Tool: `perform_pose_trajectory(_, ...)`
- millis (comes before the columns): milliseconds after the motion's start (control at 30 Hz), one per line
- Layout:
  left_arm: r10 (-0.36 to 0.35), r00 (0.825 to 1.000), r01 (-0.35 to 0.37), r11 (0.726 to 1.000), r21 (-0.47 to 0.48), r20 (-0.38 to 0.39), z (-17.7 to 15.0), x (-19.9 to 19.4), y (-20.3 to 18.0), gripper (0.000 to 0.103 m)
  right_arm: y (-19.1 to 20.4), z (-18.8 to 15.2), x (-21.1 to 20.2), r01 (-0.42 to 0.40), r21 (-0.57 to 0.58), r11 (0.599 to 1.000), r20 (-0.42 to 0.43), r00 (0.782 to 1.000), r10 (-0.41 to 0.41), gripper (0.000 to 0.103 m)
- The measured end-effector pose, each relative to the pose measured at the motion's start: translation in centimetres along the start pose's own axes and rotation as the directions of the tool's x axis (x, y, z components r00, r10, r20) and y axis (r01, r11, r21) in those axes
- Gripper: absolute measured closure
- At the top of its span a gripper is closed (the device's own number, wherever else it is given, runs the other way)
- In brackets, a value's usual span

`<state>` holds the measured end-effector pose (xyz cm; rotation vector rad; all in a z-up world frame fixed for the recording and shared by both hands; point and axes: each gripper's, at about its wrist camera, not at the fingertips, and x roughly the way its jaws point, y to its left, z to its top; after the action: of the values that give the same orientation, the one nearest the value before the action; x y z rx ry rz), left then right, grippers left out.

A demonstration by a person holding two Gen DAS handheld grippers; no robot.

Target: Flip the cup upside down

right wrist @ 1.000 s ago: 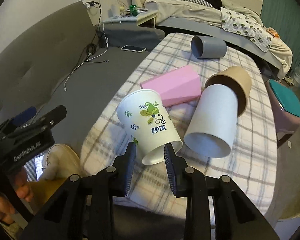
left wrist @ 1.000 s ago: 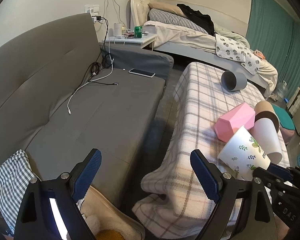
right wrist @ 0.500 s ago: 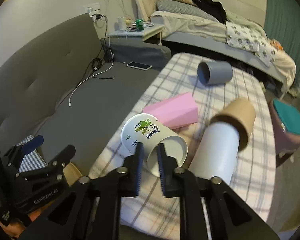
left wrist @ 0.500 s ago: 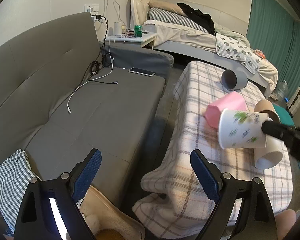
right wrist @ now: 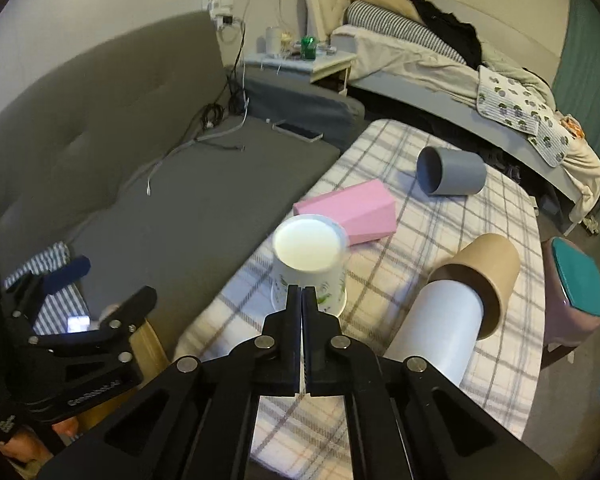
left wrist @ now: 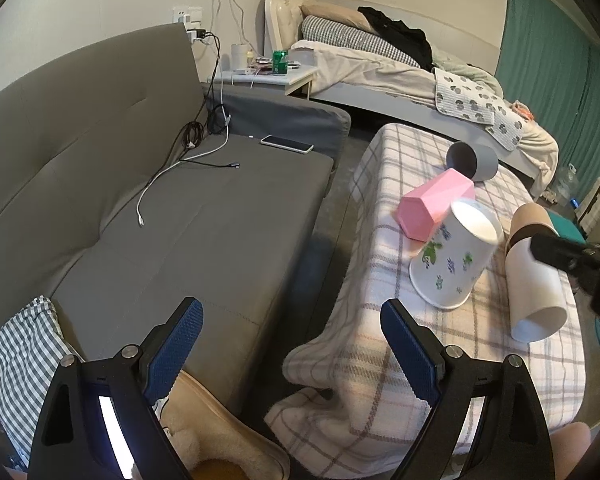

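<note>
Swung from lying sideways to base-up, the cup (right wrist: 309, 268) now sits tilted on the table (right wrist: 440, 220), right gripper (right wrist: 302, 300) pinching its rim, left gripper (left wrist: 290, 340) spread idle; lower level, then release.

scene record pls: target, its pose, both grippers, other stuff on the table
target: printed paper cup
pose: base up, mouth down toward the plaid tablecloth, a little tilted
right gripper: shut on the cup's wall near the rim
left gripper: open, empty, over the sofa edge
others: pink box; grey cup on its side; white cup nested in brown cup, both on their sides
</note>
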<state>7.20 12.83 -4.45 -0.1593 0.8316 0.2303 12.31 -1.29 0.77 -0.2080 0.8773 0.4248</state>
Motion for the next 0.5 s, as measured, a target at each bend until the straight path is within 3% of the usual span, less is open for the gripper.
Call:
perform_pose_trajectory(133, -0.029, 0.999, 0.029, 1.000, 0.007, 0.031, 0.0, -0.4, -0.2, 0.010, -0.5, -0.7, -2.0, -0.001, 0.031, 1.000, 0.081, 0.997, -0.002, 0.102)
perform_pose_trajectory(267, -0.073, 0.988, 0.066, 0.996, 0.059, 0.135, -0.1, -2.3, -1.1, 0.010, -1.3, -2.6, -3.6, 0.006, 0.093, 0.996, 0.160, 0.987, -0.021, 0.102)
perform_pose_trajectory(333, -0.094, 0.981, 0.082, 0.994, 0.077, 0.172, -0.2, -3.1, -1.6, 0.010, -1.8, -3.7, -4.1, 0.021, 0.116, 0.993, 0.191, 0.981, -0.043, 0.095)
perform_pose_trajectory(367, -0.107, 0.977, 0.093, 0.992, 0.083, 0.184, -0.3, -3.4, -1.9, 0.010, -1.9, -4.5, -4.3, 0.040, 0.126, 0.991, 0.206, 0.976, -0.065, 0.074)
perform_pose_trajectory(400, -0.124, 0.973, 0.108, 0.990, 0.089, 0.196, -0.5, -3.8, -2.2, 0.010, -2.1, -5.4, -4.5, 0.059, 0.135, 0.989, 0.219, 0.972, -0.088, 0.041)
perform_pose_trajectory(433, -0.131, 0.971, 0.114, 0.989, 0.094, 0.201, -0.5, -3.9, -2.4, 0.010, -2.3, -5.9, -4.7, 0.069, 0.144, 0.987, 0.225, 0.969, -0.101, 0.030)
perform_pose_trajectory(500, -0.147, 0.966, 0.125, 0.985, 0.116, 0.211, -0.6, -4.2, -3.1, 0.010, -3.0, -7.7, -5.3, 0.082, 0.183, 0.980, 0.271, 0.954, -0.130, 0.027)
